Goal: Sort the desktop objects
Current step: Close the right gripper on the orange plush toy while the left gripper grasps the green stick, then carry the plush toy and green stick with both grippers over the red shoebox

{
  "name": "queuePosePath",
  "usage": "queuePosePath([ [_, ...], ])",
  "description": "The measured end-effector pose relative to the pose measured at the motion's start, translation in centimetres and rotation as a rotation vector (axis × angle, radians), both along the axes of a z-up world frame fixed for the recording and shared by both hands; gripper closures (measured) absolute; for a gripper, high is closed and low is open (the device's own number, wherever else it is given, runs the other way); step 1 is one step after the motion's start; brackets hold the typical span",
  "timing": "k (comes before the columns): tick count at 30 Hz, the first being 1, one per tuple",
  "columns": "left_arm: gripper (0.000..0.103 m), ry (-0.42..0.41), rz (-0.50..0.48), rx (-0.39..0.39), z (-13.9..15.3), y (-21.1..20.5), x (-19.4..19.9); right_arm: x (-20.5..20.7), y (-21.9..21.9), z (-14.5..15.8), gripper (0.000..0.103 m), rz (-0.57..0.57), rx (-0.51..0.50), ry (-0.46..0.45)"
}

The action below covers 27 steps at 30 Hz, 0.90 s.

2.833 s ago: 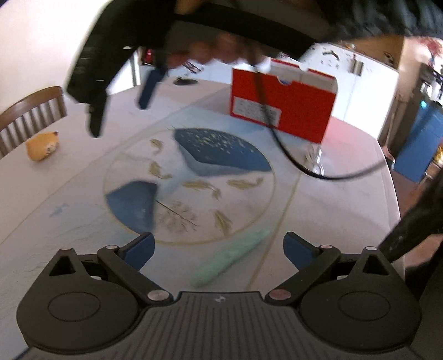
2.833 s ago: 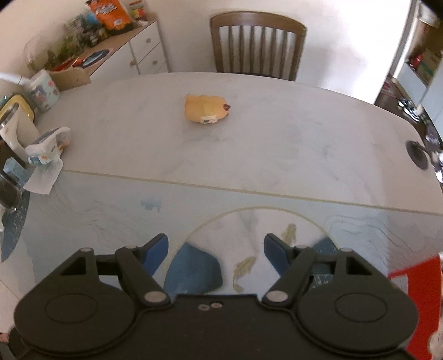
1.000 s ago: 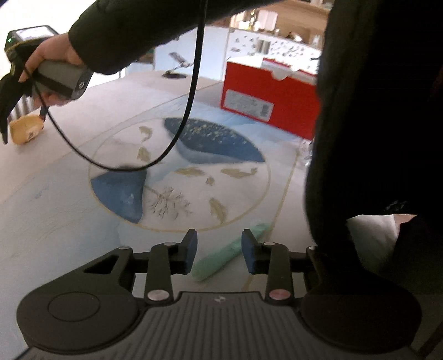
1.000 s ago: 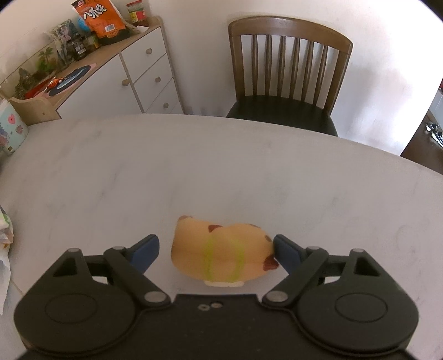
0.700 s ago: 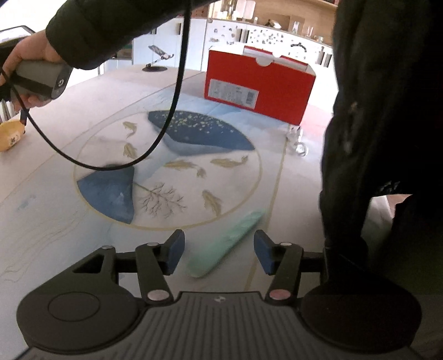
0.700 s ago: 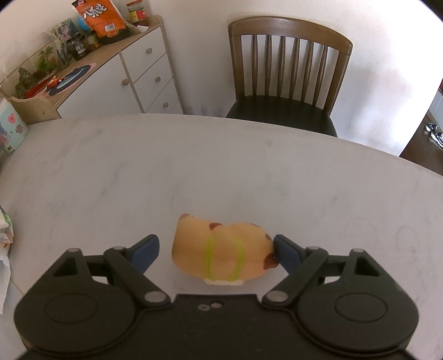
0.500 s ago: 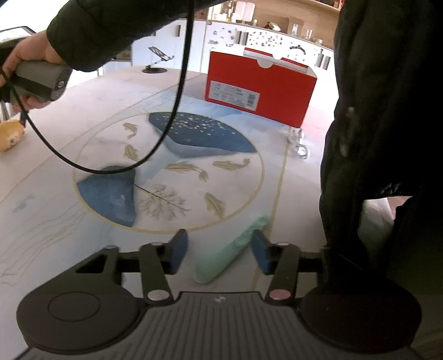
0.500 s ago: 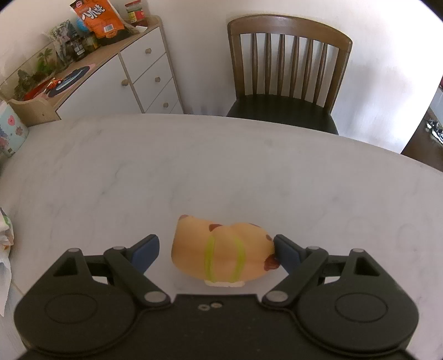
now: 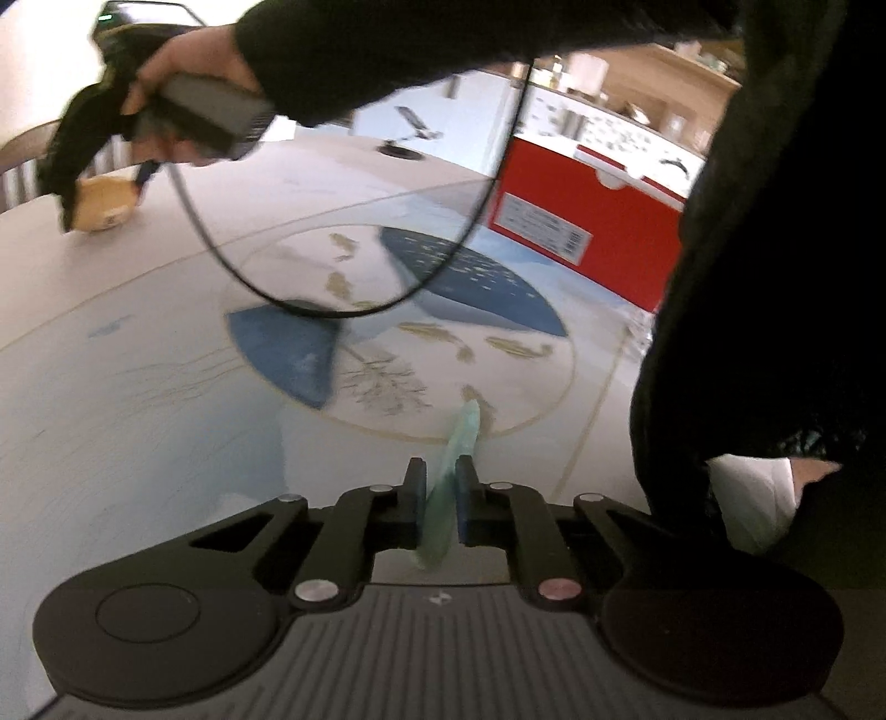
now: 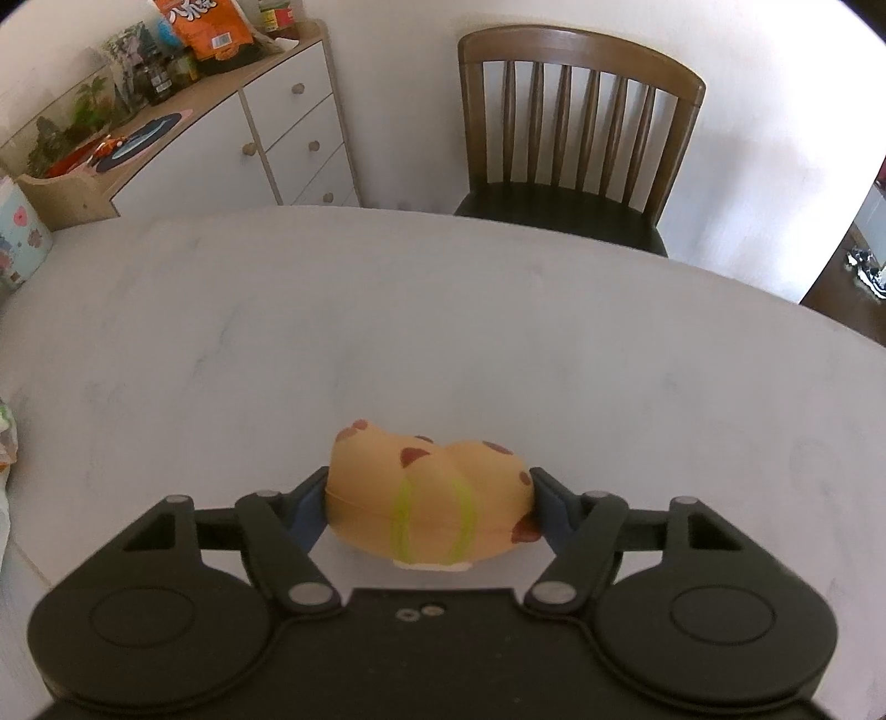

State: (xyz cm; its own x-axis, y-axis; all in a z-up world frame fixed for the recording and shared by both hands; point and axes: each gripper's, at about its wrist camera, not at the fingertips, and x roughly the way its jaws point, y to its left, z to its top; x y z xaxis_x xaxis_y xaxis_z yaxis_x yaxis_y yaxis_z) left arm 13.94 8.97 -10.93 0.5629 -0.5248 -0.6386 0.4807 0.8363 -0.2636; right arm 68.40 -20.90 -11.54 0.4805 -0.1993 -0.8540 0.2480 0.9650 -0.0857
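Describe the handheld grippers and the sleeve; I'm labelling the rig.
The left gripper has a matte black body with ribbed top, two round caps, silver pivot pins and blue pads. The right gripper matches, with two small screws. In the left view, its grey handle trails a black cable below a black sleeve.

The squishy toy (image 10: 429, 501) is tan-orange with brown-red spots and two lime-green bands. The thin object (image 9: 457, 451) is pale mint green. The mat (image 9: 387, 332) shows dark blue patches and golden fish (box (image 9: 587, 232) at two o'clock is red).
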Motion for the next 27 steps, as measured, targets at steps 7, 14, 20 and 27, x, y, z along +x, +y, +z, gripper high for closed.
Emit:
queuePosePath([
  [7, 0.102, 0.003, 0.201, -0.018, 0.0, 3.7, -0.7, -2.8, 0.7, 1.0, 0.031, 0.008, 0.03, 0.002],
  [14, 0.103, 0.004, 0.291, -0.039, -0.9, 6.2, -1.8, -7.2, 1.8, 2.1, 0.031, 0.022, 0.055, 0.039],
  [20, 0.103, -0.016, 0.281, -0.059, -0.7, 6.2, -2.6, -10.0, 1.9, 3.7, 0.031, -0.008, 0.098, 0.039],
  [27, 0.103, -0.014, 0.269, -0.046, -0.5, 5.9, -2.7, -13.2, 3.0, 4.4, 0.031, -0.008, 0.13, 0.053],
])
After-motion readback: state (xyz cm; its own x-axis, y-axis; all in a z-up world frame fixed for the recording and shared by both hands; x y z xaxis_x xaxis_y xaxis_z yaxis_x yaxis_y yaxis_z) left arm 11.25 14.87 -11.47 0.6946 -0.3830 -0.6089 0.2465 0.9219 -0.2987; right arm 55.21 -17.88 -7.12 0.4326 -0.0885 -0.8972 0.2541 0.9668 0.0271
